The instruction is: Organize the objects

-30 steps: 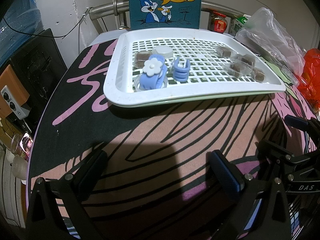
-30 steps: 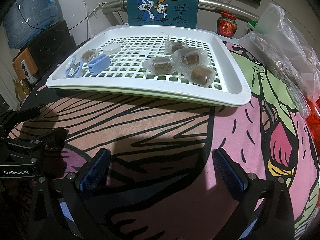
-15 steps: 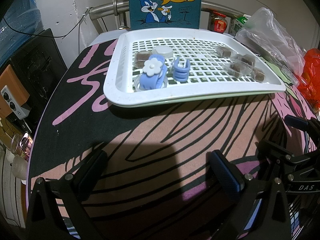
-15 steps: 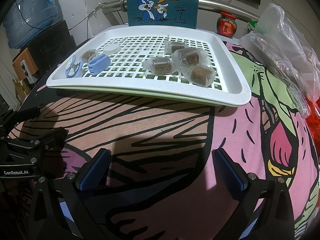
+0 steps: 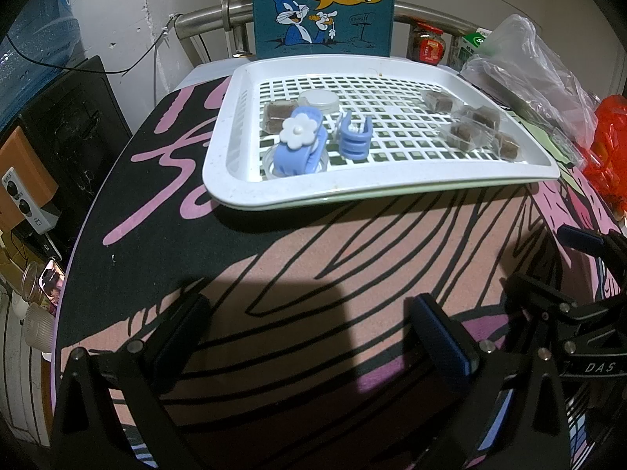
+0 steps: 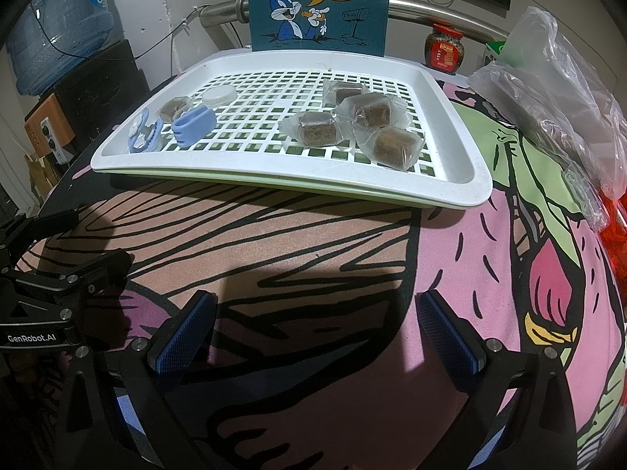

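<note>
A white slotted tray [image 5: 376, 192] [image 6: 274, 174] lies on the patterned table cloth. On its left side are a blue hair claw with a white flower [image 5: 298, 145] [image 6: 142, 137], a smaller blue claw [image 5: 354, 137] [image 6: 194, 127], a white lid [image 5: 318, 100] [image 6: 218, 94] and one wrapped brown cake [image 5: 279, 114] [image 6: 174, 106]. Several wrapped brown cakes [image 5: 468, 131] [image 6: 364, 125] lie on its right side. My left gripper [image 5: 309, 327] is open and empty, well short of the tray. My right gripper [image 6: 315, 323] is open and empty, also short of the tray.
A blue "What's Up Doc?" sign [image 5: 323, 6] stands behind the tray. Clear plastic bags [image 6: 560, 90] and a red bag [image 5: 609, 156] lie at the right. A red-lidded jar [image 6: 446, 49] stands at the back. A water bottle [image 6: 58, 27] and black speaker [image 5: 74, 125] are left of the table.
</note>
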